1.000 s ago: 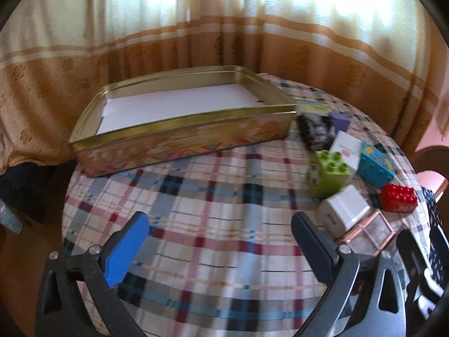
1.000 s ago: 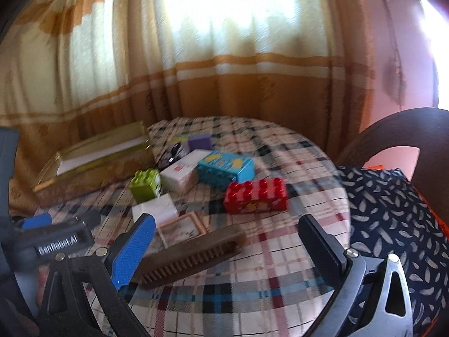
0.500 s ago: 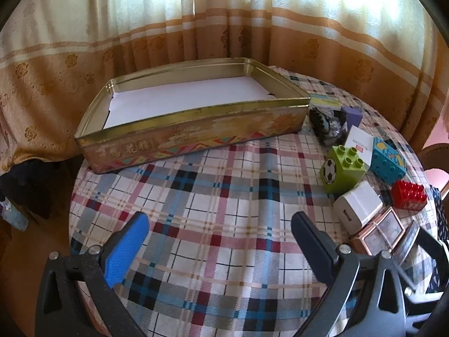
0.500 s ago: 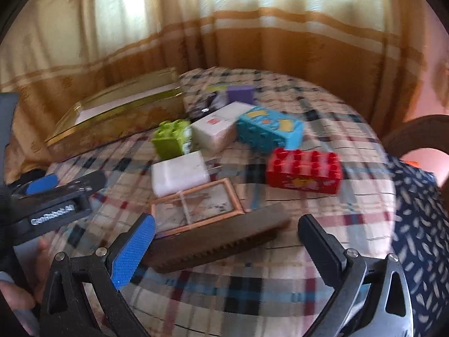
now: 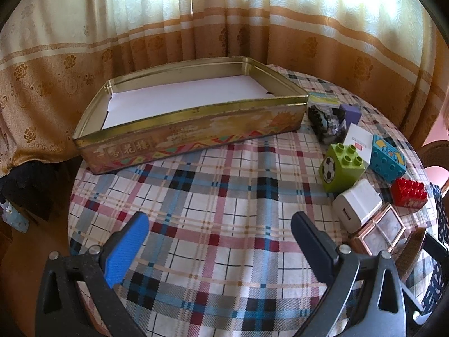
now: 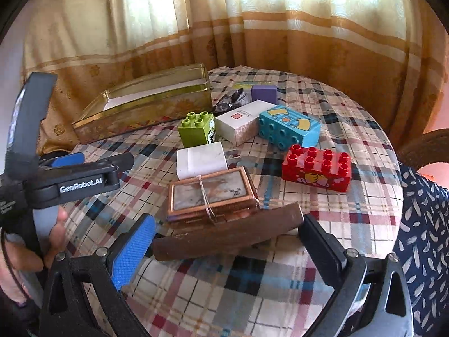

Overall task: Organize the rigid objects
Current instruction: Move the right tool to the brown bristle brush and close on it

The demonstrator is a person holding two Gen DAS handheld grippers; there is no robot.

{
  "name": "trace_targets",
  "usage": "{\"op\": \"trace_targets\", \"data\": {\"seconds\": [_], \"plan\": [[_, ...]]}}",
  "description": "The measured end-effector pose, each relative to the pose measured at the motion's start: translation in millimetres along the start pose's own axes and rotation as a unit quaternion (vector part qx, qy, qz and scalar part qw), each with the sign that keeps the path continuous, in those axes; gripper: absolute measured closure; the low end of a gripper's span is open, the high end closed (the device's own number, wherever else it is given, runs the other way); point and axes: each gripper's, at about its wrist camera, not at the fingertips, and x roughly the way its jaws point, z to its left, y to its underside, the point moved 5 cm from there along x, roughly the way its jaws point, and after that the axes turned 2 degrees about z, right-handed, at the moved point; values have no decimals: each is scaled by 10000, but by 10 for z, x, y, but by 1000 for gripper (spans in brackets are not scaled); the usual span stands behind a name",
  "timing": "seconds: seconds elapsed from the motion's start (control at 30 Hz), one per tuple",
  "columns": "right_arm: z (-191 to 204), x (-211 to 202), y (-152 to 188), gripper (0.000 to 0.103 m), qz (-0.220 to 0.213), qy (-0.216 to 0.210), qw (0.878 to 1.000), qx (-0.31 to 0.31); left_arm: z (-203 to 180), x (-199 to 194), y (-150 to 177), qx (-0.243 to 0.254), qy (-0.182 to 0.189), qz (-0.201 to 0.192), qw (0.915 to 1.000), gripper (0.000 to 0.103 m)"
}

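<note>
An open gold tin lined with white paper stands at the back left of the round plaid table; it also shows in the right wrist view. To its right lie a green brick, a white charger, a blue brick, a red brick, a white box, a copper-framed case and a brown brush. My left gripper is open and empty above the table's bare middle. My right gripper is open, its jaws on either side of the brush.
A purple block and a black crumpled item lie behind the white box. Curtains hang close behind the table. A chair with a dark patterned cushion stands at the right. My left gripper shows at the left of the right wrist view.
My right gripper has moved forward and down until its jaws straddle the brush. My left gripper has drawn back a little, with the tin and bricks shifting in its view.
</note>
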Motion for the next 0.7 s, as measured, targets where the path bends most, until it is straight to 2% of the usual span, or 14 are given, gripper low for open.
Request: {"op": "trace_targets", "data": {"seconds": [0.3, 0.43, 0.57, 0.63, 0.7], "plan": [[-98, -168, 79, 1, -235, -452, 9976, 459, -23, 1, 0, 5, -17, -2, 10000, 1], [17, -95, 79, 1, -180, -57, 9998, 102, -33, -1, -4, 18, -14, -6, 10000, 1], [155, 76, 93, 1, 37, 699, 9957, -615, -37, 3, -9, 17, -9, -12, 10000, 1], [173, 133, 69, 1, 53, 841, 9938, -719, -38, 3, -7, 22, -15, -7, 10000, 1], [147, 159, 34, 1, 95, 812, 9944, -666, -42, 0, -5, 43, -2, -7, 10000, 1]]}}
